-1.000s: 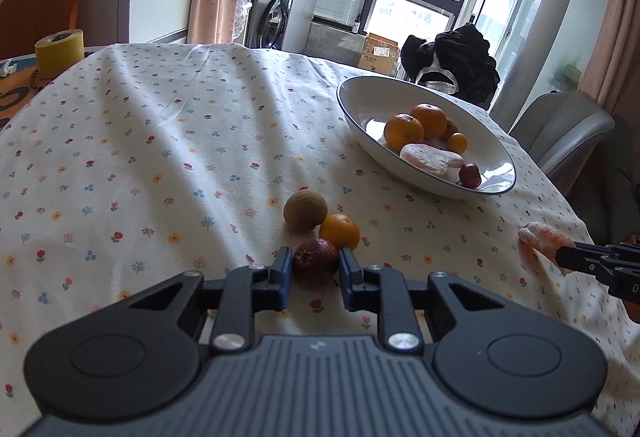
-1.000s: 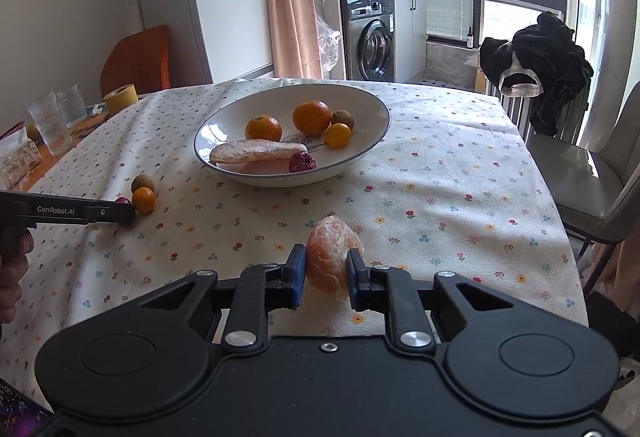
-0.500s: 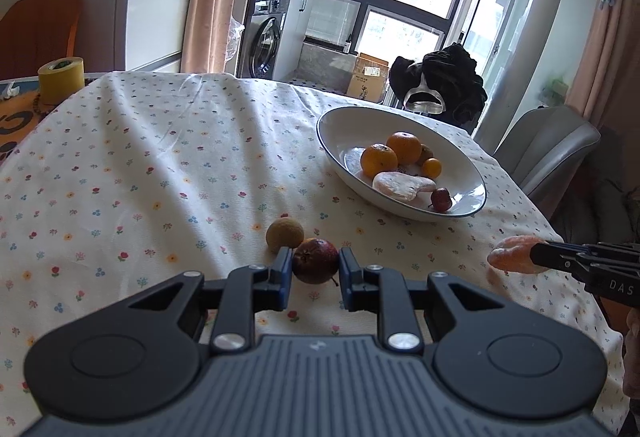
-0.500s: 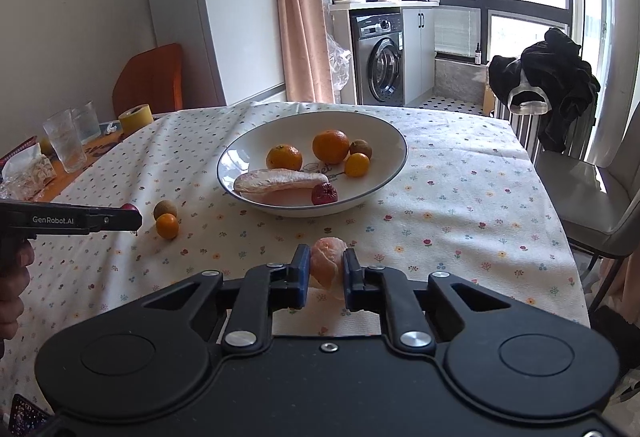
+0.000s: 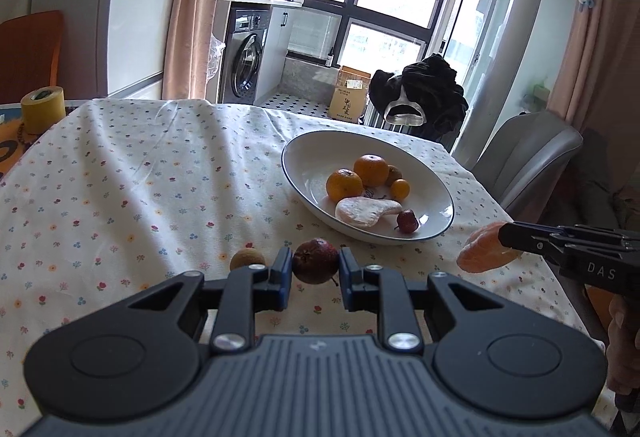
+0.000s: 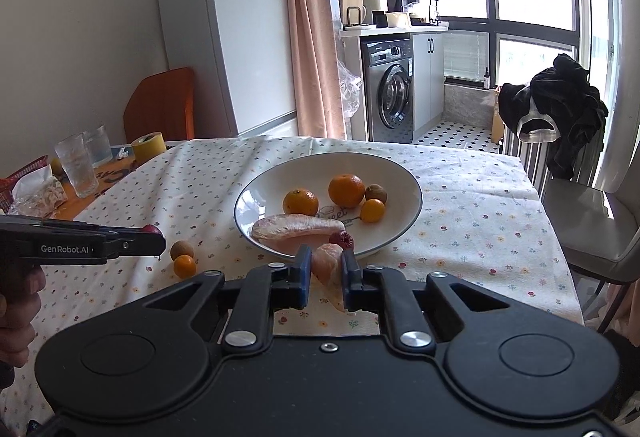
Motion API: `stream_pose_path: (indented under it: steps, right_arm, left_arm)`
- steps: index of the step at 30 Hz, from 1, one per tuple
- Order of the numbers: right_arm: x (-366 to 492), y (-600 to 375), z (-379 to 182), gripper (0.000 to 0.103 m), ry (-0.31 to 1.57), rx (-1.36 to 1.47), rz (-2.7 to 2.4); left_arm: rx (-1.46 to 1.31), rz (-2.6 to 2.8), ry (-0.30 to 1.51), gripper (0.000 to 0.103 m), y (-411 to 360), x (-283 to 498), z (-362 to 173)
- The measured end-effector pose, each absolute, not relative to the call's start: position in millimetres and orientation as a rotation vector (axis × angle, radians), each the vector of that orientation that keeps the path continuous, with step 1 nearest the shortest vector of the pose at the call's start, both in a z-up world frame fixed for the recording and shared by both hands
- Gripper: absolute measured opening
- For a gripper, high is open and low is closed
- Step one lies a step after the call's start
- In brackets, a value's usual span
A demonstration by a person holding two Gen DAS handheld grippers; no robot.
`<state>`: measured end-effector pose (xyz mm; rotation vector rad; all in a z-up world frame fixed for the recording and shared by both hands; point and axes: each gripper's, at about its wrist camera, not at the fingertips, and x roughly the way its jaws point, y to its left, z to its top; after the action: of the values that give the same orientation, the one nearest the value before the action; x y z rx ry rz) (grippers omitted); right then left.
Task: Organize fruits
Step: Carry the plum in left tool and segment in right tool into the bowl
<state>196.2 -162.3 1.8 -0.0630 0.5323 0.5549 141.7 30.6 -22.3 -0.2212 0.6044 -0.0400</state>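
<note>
Both grippers have risen off the bench since a second ago, each carrying its fruit toward the bowl (image 5: pixel 434 193). The left gripper (image 5: pixel 315 265) has its fingers clamped on a dark red fruit (image 5: pixel 315 260), held in the air above the flowered cloth (image 5: pixel 132 173), short of the bowl's near rim. A brown fruit (image 5: pixel 247 259) stays on the cloth just left of the fingers; the right wrist view shows a small orange (image 6: pixel 184 265) beside it. The right gripper (image 6: pixel 325 268) has its fingers closed on a peeled segment (image 6: pixel 327 264), lifted just in front of the bowl. In the bowl lie two oranges (image 6: pixel 300 201), a kumquat (image 6: pixel 372 210), a brown fruit, a small red one and a long peeled piece (image 6: pixel 298 227).
</note>
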Motion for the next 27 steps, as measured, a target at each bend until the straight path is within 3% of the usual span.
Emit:
stream_pose_path:
  steps: [27]
  right_arm:
    - [254.5,-148.2,6.2,0.013,0.499,-0.016,0.577]
  left_arm:
    - [-0.180,-0.047,0.614,0.022,12.5,200.6,-14.5]
